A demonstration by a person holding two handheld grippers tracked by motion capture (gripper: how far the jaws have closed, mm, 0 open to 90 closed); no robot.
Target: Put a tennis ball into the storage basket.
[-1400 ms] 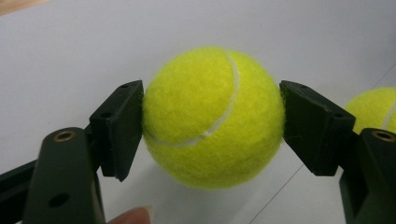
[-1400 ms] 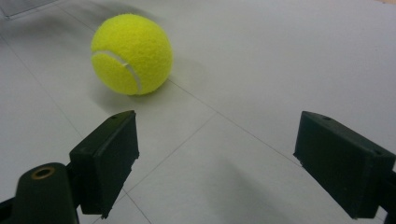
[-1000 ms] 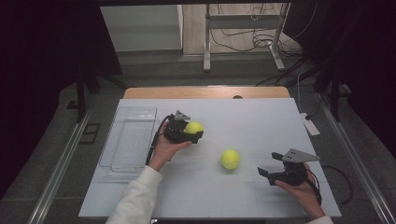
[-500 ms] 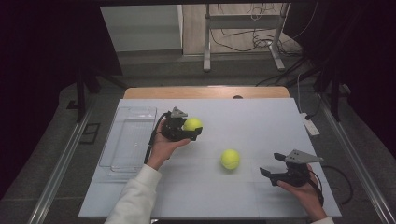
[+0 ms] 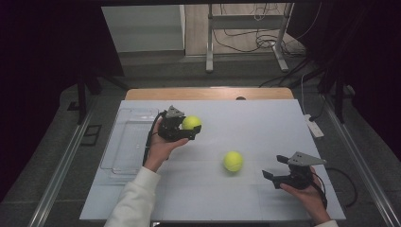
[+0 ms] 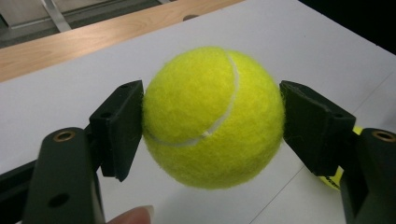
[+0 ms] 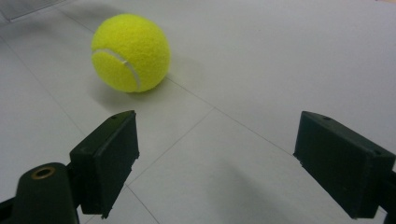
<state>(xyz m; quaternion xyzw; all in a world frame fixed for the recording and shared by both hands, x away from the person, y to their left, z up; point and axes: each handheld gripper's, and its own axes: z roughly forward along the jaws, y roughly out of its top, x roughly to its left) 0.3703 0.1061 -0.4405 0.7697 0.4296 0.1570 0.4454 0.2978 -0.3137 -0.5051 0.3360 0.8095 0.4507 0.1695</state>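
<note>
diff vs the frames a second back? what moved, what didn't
The left gripper, shut on a tennis ball, has carried it slightly up the high view, away from the person; the grip is unchanged. The second tennis ball stayed put on the white table. The right gripper stayed where it was, jaws open and empty. The clear tray has not moved.

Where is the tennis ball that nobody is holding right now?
In the high view, the loose tennis ball lies on the white table, right of centre, just ahead of the open right gripper.
</note>
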